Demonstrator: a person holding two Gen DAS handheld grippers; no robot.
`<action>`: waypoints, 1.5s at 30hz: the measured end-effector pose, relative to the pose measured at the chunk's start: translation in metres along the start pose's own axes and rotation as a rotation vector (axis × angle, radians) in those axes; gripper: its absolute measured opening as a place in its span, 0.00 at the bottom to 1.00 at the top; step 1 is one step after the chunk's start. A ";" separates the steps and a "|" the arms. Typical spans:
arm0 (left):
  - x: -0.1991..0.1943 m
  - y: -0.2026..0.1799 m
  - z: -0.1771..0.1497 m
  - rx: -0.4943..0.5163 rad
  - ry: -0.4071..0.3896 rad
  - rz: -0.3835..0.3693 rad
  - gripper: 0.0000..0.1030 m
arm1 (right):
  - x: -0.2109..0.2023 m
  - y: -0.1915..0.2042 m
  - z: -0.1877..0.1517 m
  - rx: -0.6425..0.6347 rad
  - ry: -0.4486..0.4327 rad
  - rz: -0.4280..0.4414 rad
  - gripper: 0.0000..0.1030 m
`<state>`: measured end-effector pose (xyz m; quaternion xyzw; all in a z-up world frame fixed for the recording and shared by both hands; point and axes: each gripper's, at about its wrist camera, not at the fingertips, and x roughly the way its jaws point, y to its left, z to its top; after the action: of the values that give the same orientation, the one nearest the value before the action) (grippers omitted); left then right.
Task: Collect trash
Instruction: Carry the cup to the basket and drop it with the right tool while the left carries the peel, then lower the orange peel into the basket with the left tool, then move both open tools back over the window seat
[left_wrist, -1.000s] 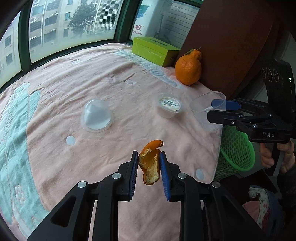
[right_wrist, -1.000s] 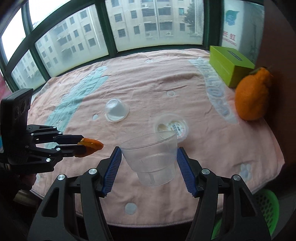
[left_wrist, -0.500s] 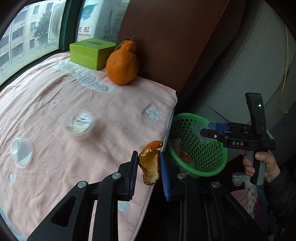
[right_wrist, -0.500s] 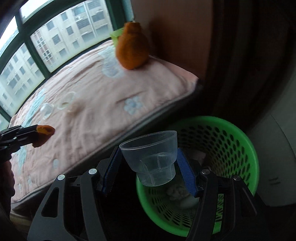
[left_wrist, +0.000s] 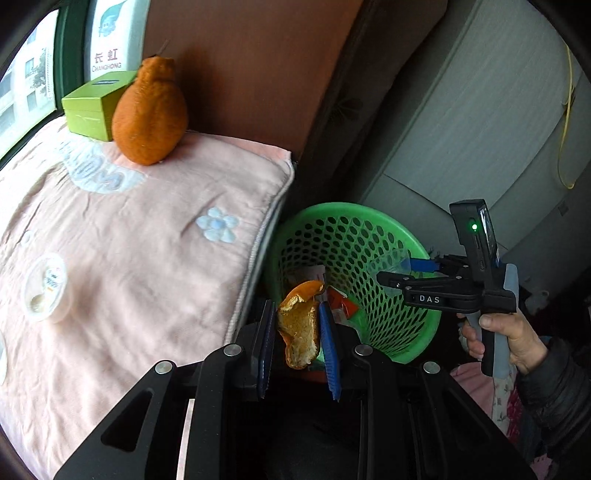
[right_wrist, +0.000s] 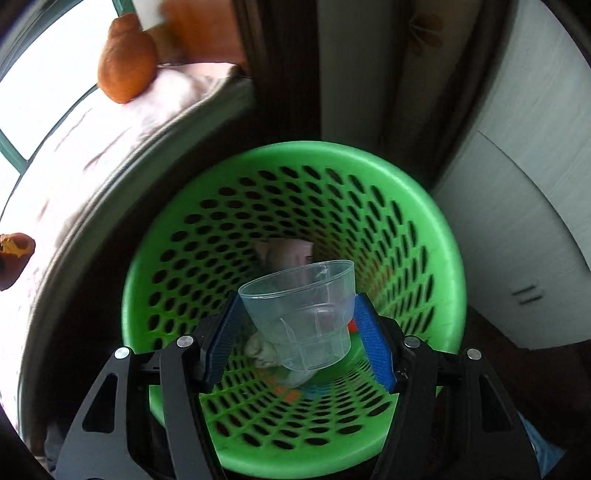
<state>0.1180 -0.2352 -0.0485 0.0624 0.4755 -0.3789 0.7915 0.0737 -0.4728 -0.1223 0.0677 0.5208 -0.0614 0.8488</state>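
Dim daylight from blown-out window (right_wrist: 48, 85), perhaps motion-blurred, fisheye-warped edges

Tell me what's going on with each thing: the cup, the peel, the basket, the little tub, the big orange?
Plastic cup: empty, pinched in the right gripper over the basket.
Orange peel: pinched in the left gripper, beside the basket's rim.
Green basket: upright on the floor, some trash inside.
Small tub: on the pink blanket, not yet picked up.
Whole orange: unpeeled, sitting by the green box.
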 end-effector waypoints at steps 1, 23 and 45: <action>0.004 -0.003 0.001 0.002 0.007 -0.002 0.23 | 0.000 -0.003 0.000 0.001 -0.008 -0.008 0.61; 0.093 -0.061 0.017 0.045 0.142 -0.056 0.23 | -0.086 -0.052 -0.009 0.109 -0.234 0.034 0.72; 0.007 -0.031 0.002 -0.015 -0.034 0.091 0.62 | -0.104 -0.007 -0.014 0.077 -0.270 0.160 0.79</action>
<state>0.1007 -0.2620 -0.0445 0.0716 0.4612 -0.3402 0.8164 0.0130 -0.4737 -0.0358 0.1327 0.3920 -0.0222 0.9101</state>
